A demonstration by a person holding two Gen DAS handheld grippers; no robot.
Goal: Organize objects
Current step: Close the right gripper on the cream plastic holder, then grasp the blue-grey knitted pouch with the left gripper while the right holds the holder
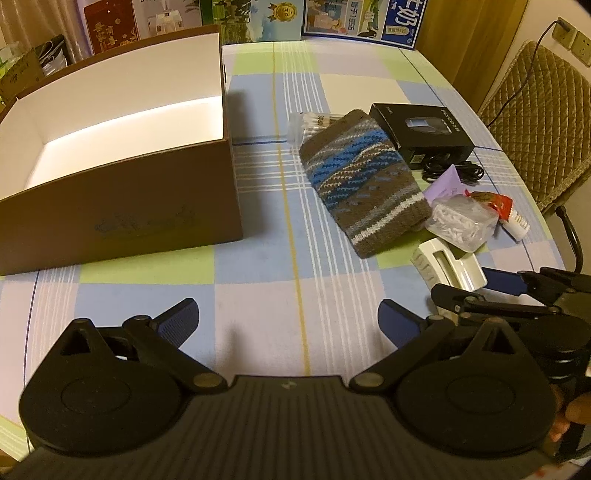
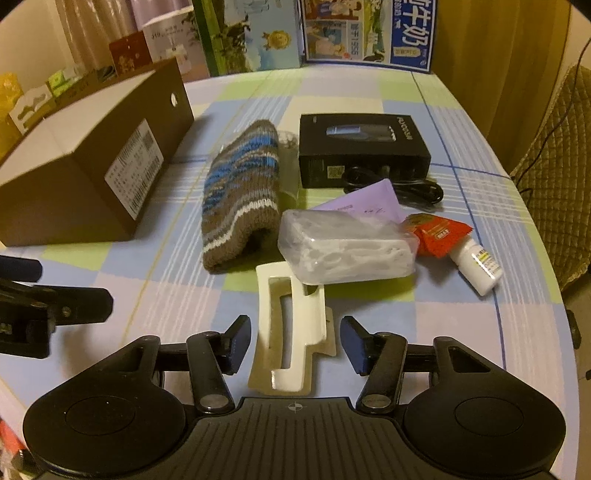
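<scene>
An open brown box [image 1: 122, 206] with a white inside stands at the left; it also shows in the right wrist view [image 2: 92, 162]. A knitted striped pouch [image 1: 364, 181] [image 2: 242, 192], a black product box [image 1: 421, 131] [image 2: 364, 147], a black cable [image 2: 413, 188], a clear bag of white bits [image 2: 347, 249], a red packet [image 2: 439, 232] and a white bottle [image 2: 476, 267] lie on the cloth. My right gripper [image 2: 293, 341] is open with its fingers either side of a white plastic holder [image 2: 291, 332], not touching. My left gripper [image 1: 288, 321] is open and empty over bare cloth.
The table has a checked cloth [image 1: 258, 295] and a rounded right edge. Cartons and boxes [image 2: 258, 33] stand along the back. A padded chair [image 1: 543, 122] is at the right. A purple card [image 2: 365, 203] lies under the bag.
</scene>
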